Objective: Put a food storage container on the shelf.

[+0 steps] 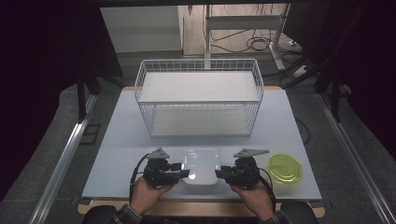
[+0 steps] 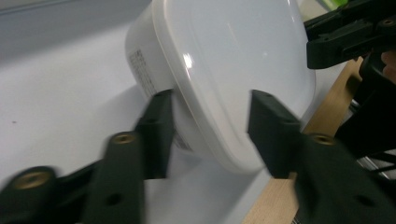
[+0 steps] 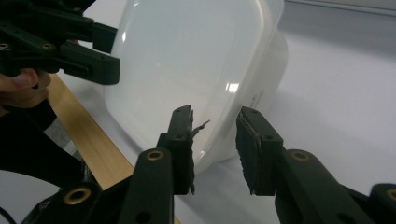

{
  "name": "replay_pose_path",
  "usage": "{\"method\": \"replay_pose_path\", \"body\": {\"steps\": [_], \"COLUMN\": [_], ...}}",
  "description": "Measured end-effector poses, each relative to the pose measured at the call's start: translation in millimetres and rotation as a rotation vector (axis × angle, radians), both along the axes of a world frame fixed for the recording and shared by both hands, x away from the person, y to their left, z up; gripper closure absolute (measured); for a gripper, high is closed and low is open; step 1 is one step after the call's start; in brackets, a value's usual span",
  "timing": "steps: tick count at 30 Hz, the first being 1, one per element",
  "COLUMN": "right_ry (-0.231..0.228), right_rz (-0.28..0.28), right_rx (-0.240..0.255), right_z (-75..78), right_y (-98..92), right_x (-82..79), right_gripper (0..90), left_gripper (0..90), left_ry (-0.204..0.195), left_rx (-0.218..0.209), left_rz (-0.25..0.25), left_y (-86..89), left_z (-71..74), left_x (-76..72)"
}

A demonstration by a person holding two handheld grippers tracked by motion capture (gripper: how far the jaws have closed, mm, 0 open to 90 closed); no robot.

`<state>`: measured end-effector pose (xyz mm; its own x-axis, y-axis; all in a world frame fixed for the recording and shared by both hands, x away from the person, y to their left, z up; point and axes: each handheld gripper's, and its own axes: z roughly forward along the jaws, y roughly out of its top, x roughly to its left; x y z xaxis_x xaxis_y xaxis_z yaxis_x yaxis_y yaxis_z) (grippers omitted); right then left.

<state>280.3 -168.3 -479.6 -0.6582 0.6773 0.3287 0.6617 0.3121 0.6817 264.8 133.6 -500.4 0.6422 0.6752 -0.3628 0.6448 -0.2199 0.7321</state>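
The white lidded container (image 1: 201, 165) sits near the table's (image 1: 121, 135) front edge, square between both grippers, left gripper (image 1: 183, 169) and right gripper (image 1: 219, 173) each straddling a side rim with jaws partway apart (can't tell if the pads actually bite).

A lidded container (image 1: 201, 165) sits on the table (image 1: 121, 140) before the wire basket (image 1: 199, 95); a lid (image 1: 285, 167) lies at its right.

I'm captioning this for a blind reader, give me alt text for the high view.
Two hand-held claws, left claw and right claw, flank a white container near the table's front edge. A green lid lies right; a wire basket stands behind.
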Motion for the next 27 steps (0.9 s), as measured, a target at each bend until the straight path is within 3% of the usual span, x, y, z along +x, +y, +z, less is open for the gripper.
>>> {"method": "replay_pose_path", "body": {"steps": [8,15,18,21,25,27], "right_ry": [0.030,0.078,0.064,0.059,0.047,0.033], "right_rz": [0.019,-0.007,-0.026,-0.045,-0.059,-0.063], "right_rx": [0.020,0.083,0.074,0.075,0.049,0.043], "right_z": [-0.9,-3.5,-1.2,-0.6,0.7,1.9], "right_y": [-3.9,-6.6,-5.2,-3.3,-0.8,-0.3], "right_x": [5.9,15.0,12.1,11.4,12.1,11.5], "right_gripper": [65.2,63.2,68.8,68.9,70.0,72.6], "left_gripper": [62.2,62.5,62.1,62.1,63.9,66.9], "left_ry": [-0.001,0.003,0.024,0.037,0.011,0.004], "left_rx": [-0.013,0.006,0.012,0.020,0.053,0.046], "left_rz": [0.009,0.006,-0.002,-0.003,0.013,0.021], "left_y": [-0.3,-1.4,-0.2,-0.3,-2.8,-2.0], "left_z": [-1.9,0.3,1.9,3.8,7.1,7.3], "left_x": [0.1,-1.5,1.2,4.7,4.0,3.6]}}
